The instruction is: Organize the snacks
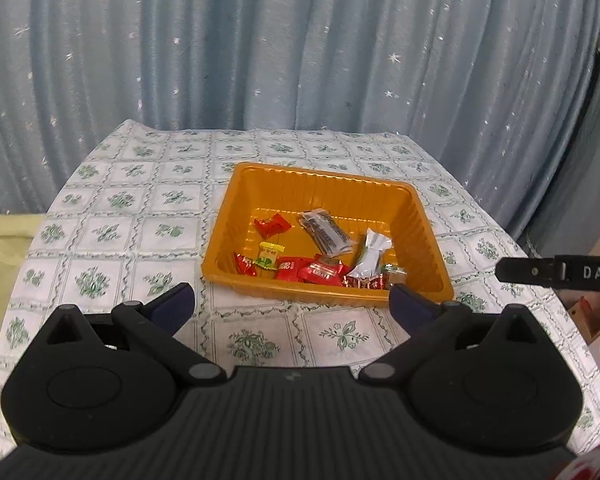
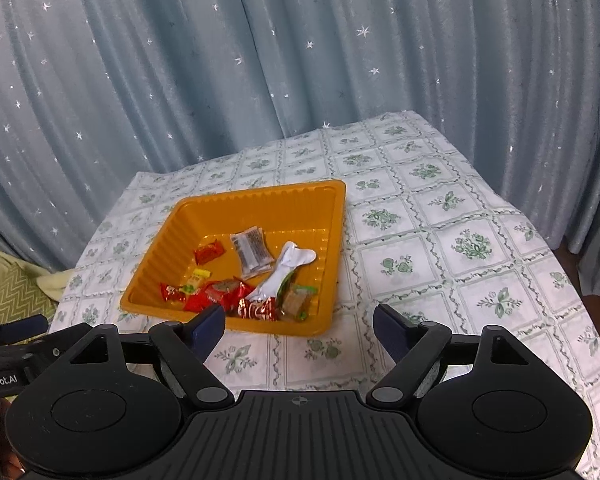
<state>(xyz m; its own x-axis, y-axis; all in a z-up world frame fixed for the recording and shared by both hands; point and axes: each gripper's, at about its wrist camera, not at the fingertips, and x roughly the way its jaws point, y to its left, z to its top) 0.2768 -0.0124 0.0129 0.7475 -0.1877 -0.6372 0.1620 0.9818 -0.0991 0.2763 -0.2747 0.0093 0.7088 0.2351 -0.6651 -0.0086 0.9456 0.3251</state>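
An orange plastic tray (image 1: pixel 260 184) sits on the table with the floral cloth; it also shows in the right wrist view (image 2: pixel 168 236). Inside lie several wrapped snacks: red packets (image 1: pixel 273 226), a yellow-green candy (image 1: pixel 269 256), a clear dark packet (image 1: pixel 326 232) and a white packet (image 1: pixel 370 258). My left gripper (image 1: pixel 294 300) is open and empty, held just in front of the tray's near rim. My right gripper (image 2: pixel 300 324) is open and empty, at the tray's near right corner. The right gripper's finger also shows at the left view's right edge (image 1: pixel 540 272).
The table's floral cloth (image 2: pixel 460 248) extends right of the tray. A blue starred curtain (image 1: pixel 300 40) hangs behind the table. A yellow-green cushion and cloth (image 2: pixel 12 292) lie to the left of the table.
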